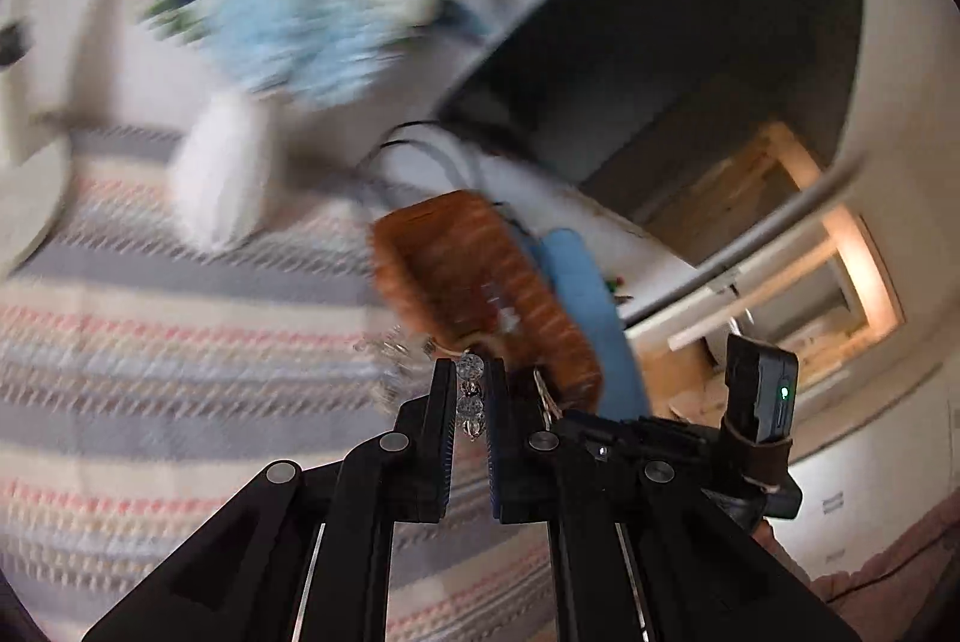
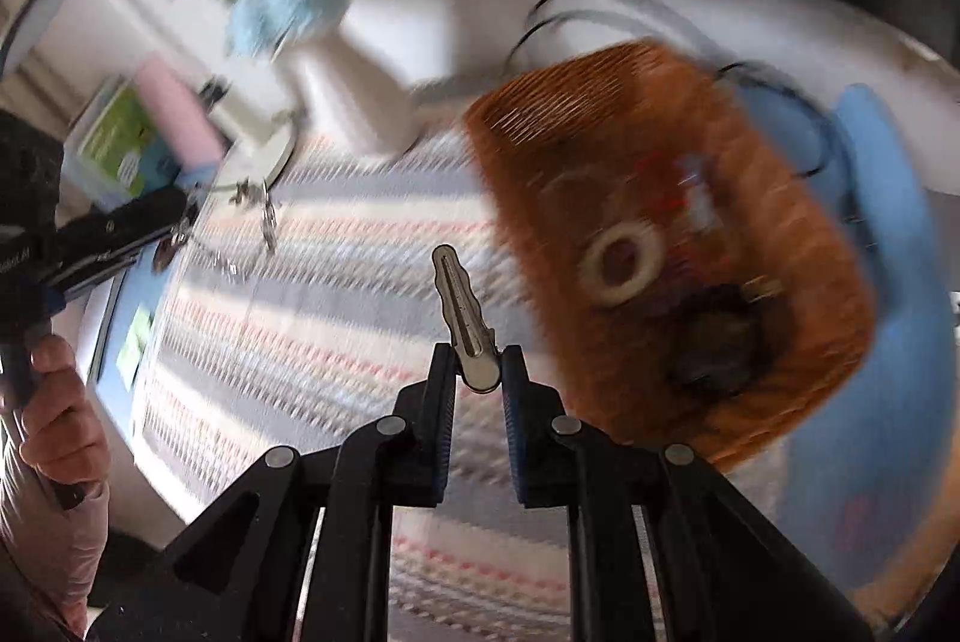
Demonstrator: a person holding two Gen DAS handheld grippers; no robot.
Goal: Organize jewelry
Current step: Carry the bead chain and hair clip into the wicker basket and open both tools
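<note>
My left gripper (image 1: 471, 372) is shut on a clear crystal bead piece (image 1: 470, 390) that hangs between its fingers above the striped cloth. An orange woven basket (image 1: 480, 282) lies just beyond it. My right gripper (image 2: 477, 357) is shut on a silver metal hair clip (image 2: 462, 312) that sticks out forward. In the right wrist view the basket (image 2: 690, 150) is to the right and holds a white ring (image 2: 624, 264) and a dark item (image 2: 720, 336). The left gripper (image 2: 180, 222) shows at far left with the beads dangling. Both views are motion-blurred.
A striped woven cloth (image 1: 150, 342) covers the table. A white vase (image 1: 222, 174) with blue and white flowers stands at the back. A blue item (image 2: 888, 222) lies beside the basket. A pink roll (image 2: 177, 120) and a green box (image 2: 120, 144) sit at left.
</note>
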